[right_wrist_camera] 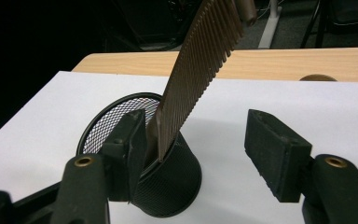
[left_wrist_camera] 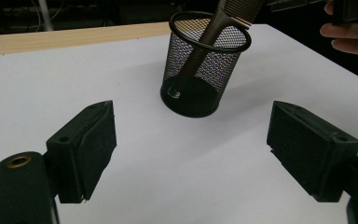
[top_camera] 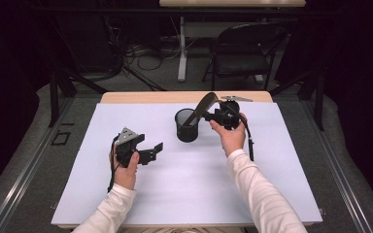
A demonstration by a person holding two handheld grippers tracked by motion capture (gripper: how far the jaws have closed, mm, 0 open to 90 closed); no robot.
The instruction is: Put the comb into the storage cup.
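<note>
Brown comb (right_wrist_camera: 200, 70) is leaning inside the mesh cup (top_camera: 187, 126); right gripper (right_wrist_camera: 196, 144) fingers beside it are spread, left gripper (left_wrist_camera: 191, 149) fingers likewise released.

1. The person's left hand (top_camera: 125, 167), in a white long sleeve, holds the black 2-jaw left tongs (top_camera: 151, 150) low over the bench, jaws spread wide apart and pointing forward and right.
2. The right hand (top_camera: 230, 136), also white-sleeved, holds the black right tongs (right_wrist_camera: 196, 149) raised farther forward, jaws parted and aimed leftward, gripping nothing.
</note>
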